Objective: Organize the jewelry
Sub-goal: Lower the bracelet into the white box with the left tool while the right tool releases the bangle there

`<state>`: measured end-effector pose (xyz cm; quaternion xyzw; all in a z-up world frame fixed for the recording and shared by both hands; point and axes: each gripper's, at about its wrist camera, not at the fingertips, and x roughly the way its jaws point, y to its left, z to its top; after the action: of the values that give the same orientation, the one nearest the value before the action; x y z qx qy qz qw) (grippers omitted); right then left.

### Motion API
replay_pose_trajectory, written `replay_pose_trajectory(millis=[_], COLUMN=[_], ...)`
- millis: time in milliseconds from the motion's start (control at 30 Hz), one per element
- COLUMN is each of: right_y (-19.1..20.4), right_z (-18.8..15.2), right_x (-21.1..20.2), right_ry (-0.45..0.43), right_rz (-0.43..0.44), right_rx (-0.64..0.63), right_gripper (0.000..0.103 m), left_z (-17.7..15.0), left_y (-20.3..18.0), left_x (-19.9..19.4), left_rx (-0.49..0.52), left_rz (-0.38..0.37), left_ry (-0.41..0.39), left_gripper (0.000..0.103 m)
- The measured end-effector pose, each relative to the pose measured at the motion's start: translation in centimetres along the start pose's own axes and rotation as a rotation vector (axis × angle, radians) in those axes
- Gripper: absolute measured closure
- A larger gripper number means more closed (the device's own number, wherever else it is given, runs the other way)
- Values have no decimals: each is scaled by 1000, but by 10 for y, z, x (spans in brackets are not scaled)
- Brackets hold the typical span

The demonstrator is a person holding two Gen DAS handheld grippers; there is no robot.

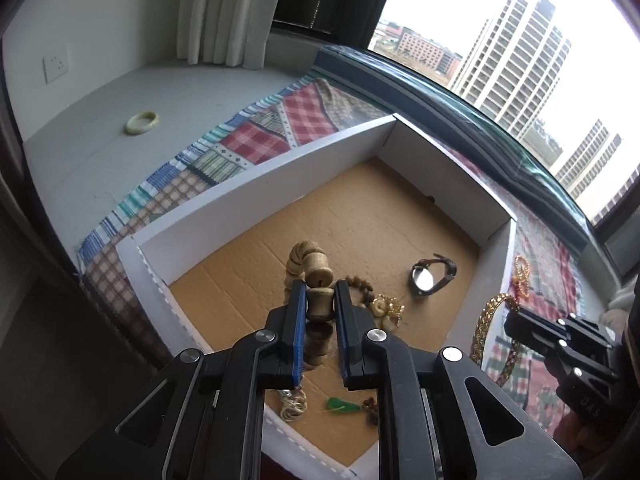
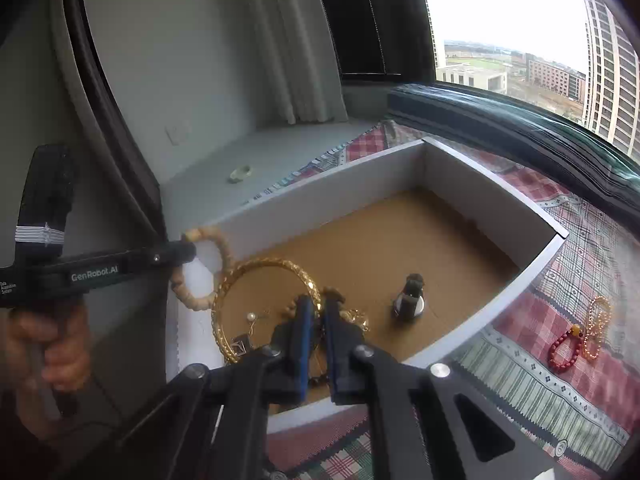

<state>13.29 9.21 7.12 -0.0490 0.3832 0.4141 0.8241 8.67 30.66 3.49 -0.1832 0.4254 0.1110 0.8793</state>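
The chunky wooden bead bracelet [image 1: 316,280] looked matt; the woven gold chain bangle [image 2: 266,270] shone like glossy metal.

Each claw [image 1: 320,300] is matte black with blue-edged fingers [image 1: 298,312], round silver screw heads and cut-out linkage arms, the left claw [image 2: 176,252] printed "GenRobot.AI" in white, gripped by a bare-skinned hand [image 2: 52,344]

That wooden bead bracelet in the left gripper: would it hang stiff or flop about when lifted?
Probably floppy: the wooden bead bracelet is a string of separate chunky beads, curving loosely above the left gripper. The barrel-shaped beads look smooth, so one might slip or swivel between the pads. It likely drapes into the box rather than rolling.
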Motion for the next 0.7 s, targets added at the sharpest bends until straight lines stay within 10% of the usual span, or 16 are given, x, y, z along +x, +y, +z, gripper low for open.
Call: replay_pose_trajectory(millis=[333, 400, 467, 533, 700], right_y=[29, 24, 17, 10, -1], right_z=[-18, -23, -25, -25, -25], right_x=[88, 99, 103, 97, 71], right_ry=[176, 210, 218, 202, 151], right_rz=[31, 16, -18, -42, -96], right_rx=[-38, -31, -15, 3, 11], right_gripper=[96, 93, 82, 58, 50], left_z=[-13, -15, -18, -21, -25], left_y=[0, -4, -7, -10, -19], left_x=[48, 50, 49, 45, 33], left_rx=[96, 113, 114, 124, 148], left_rz=[228, 280, 298, 314, 312], left_ry=[15, -4, -22, -47, -70], left_gripper=[89, 80, 44, 37, 33])
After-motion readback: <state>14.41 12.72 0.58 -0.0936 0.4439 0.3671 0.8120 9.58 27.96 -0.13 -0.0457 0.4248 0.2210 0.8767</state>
